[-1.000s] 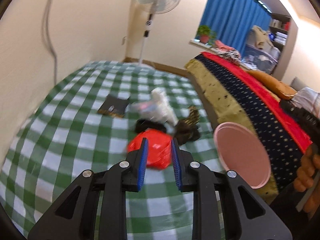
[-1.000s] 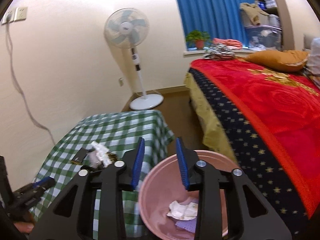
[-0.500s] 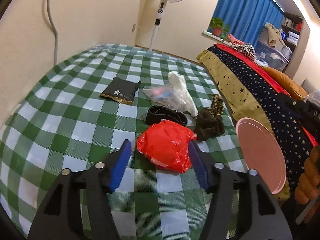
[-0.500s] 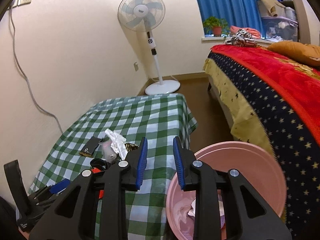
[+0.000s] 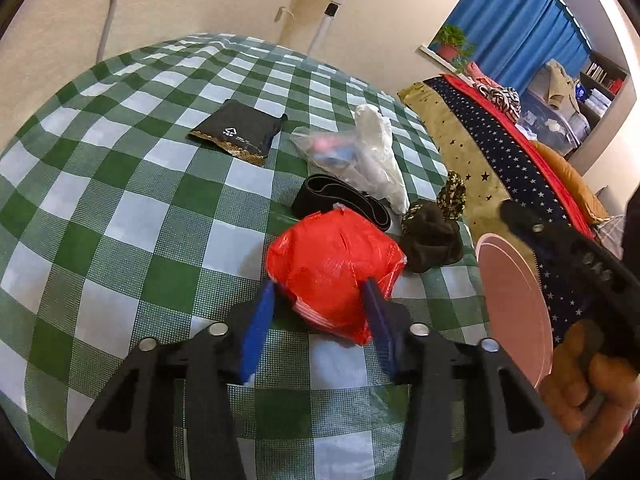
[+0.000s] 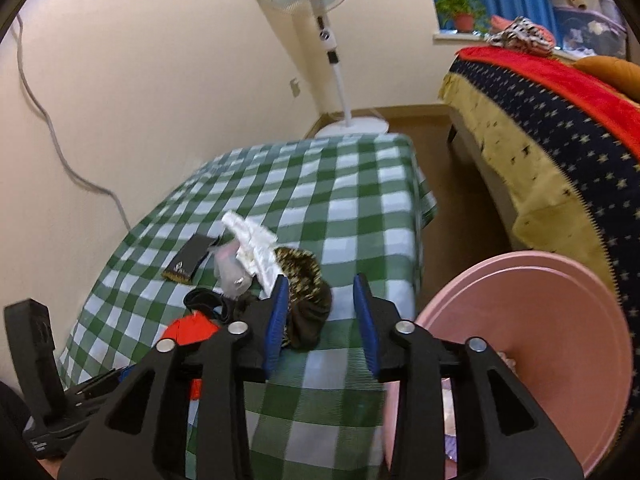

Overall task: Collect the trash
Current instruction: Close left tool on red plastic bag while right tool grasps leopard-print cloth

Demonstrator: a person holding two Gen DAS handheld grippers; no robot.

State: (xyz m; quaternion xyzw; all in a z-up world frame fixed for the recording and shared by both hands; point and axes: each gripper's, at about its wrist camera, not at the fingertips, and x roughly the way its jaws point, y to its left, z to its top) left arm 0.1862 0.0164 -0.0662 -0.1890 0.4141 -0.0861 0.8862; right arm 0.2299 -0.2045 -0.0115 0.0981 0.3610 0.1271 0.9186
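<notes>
On the green-checked tablecloth (image 5: pixel 120 208) before you, largest item first, clock directions taken from the left wrist view.

1. Pink basin (image 6: pixel 560 320): off the table's edge at 3 o'clock, beside the starred bedspread (image 6: pixel 560 128). You see it edge-on from the left wrist view; from the right wrist view its rim sits just right of your right gripper.

2. Red plastic bag (image 5: pixel 332 264): crumpled, lying on the cloth at centre, just ahead of your left gripper (image 5: pixel 320 300). Your left fingers stand wide, one blue pad on each side of the bag's near end; whether they touch it cannot be told.

3. White and clear plastic bags (image 5: pixel 360 152): bunched together at 12 o'clock from the red bag.

4. Black pouch (image 5: pixel 240 132): flat, at 11 o'clock, well apart from the red bag.

5. Black band (image 5: pixel 336 196): a flattened loop just behind the red bag, touching it.

6. Dark cloth bundle (image 5: pixel 432 232): at 2 o'clock, just beside the red bag, with a speckled piece on top.

7. Right gripper (image 6: pixel 320 316): fingers spread wide, holding nothing, above the table's near edge with the dark bundle showing between the pads.
</notes>
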